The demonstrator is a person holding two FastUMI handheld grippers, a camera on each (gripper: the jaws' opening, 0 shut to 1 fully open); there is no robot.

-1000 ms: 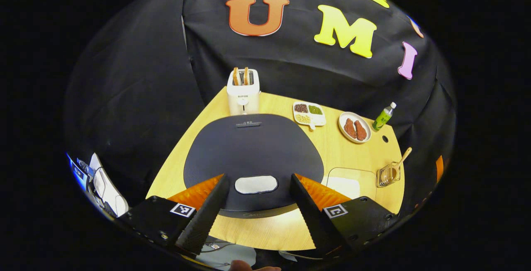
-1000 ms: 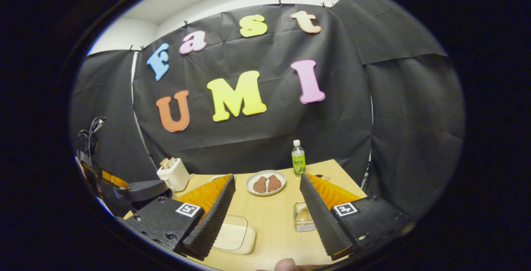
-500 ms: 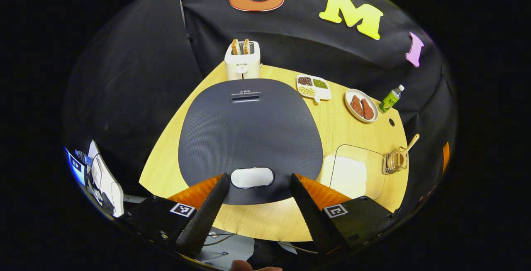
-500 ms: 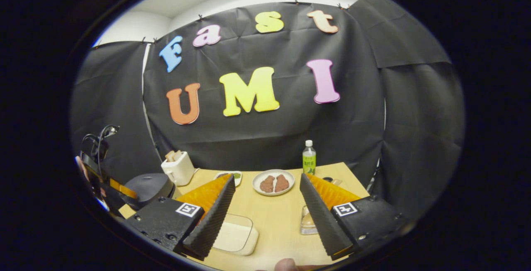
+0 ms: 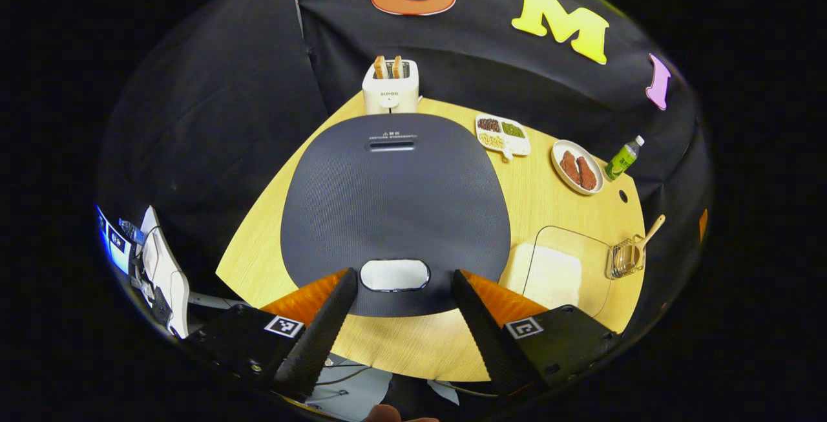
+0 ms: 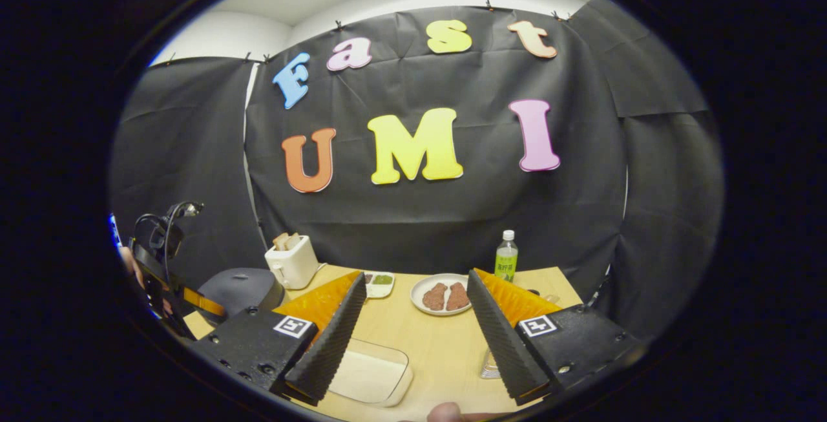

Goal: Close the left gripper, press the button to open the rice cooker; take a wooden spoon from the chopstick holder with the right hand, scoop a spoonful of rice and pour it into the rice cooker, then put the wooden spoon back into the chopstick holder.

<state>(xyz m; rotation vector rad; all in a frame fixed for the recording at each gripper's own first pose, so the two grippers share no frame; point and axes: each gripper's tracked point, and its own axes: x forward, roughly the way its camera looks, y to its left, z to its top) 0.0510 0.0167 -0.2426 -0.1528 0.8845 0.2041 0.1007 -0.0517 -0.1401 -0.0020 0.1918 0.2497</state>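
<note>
Rice cooker point(image 5: 394, 205) sitting lid-shut on wooden table point(image 5: 549, 215), heavy, rigid, unlikely to shift; pale release button point(image 5: 394, 275) at near edge being the spot to press. Left gripper point(image 5: 399, 315) hovering above button, jaws wide apart, holding nothing, drifting slightly since half a second ago. Right gripper point(image 6: 413, 338) gaping empty, panning right. Wooden spoon point(image 5: 646, 238) leaning in chopstick holder point(image 5: 625, 259), light, stiff

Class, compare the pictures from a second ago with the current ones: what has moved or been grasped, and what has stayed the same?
The left gripper has shifted over the rice cooker, so more of the lid's top shows; the button still sits between its open fingers, unpressed. The right gripper has drifted a little. Nothing was gripped or released. The lid stays shut, the wooden spoon stays in the chopstick holder, and the rice container stays put.
</note>
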